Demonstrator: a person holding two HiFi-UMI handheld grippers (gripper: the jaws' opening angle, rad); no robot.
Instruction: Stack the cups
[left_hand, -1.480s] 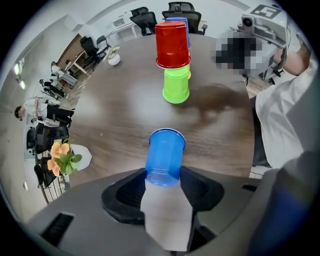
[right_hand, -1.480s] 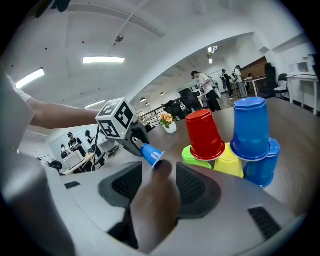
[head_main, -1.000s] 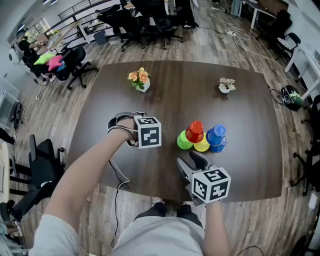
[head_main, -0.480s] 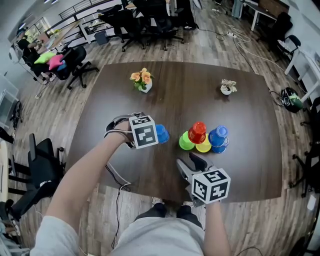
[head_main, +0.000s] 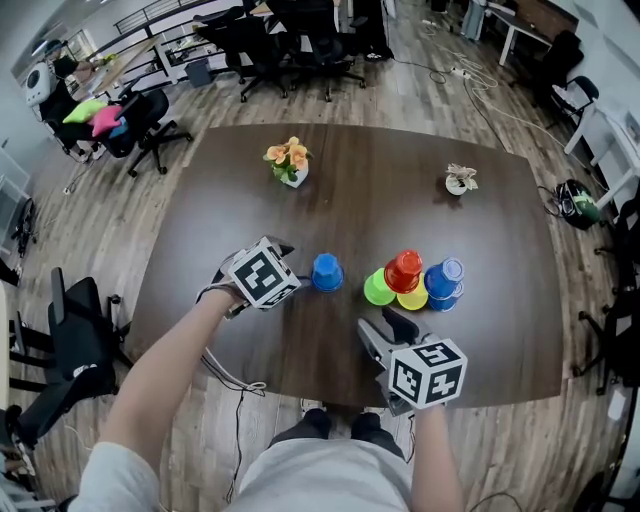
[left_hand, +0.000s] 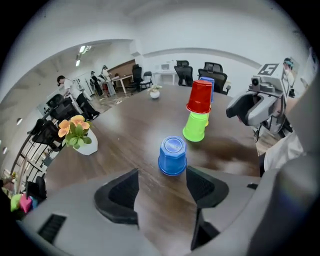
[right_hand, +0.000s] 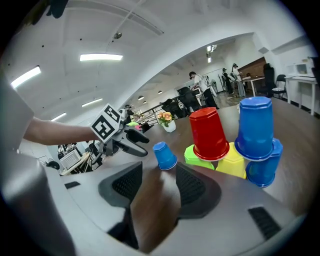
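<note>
The left gripper's (head_main: 299, 282) jaws, just opening wide, stand clear of a small upturned blue plastic cup (head_main: 327, 272), at nine o'clock of the coloured cup pyramid (head_main: 405, 272). The right gripper (head_main: 385, 328) has its jaws apart and empty. Likely next: lift the cup onto the pyramid.

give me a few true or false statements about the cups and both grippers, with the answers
1. The lone blue cup stands upside down on the table, apart from the other cups. True.
2. The left gripper is clamped on that blue cup. False: its jaws have just been opening and stand apart. The cup sits at their tips with no pad pressing on it.
3. The red cup rests on top of the green cup and the yellow cup. True.
4. The right gripper holds a yellow cup. False: its jaws are apart with nothing between them.
5. A vase of flowers stands on the table. True.
</note>
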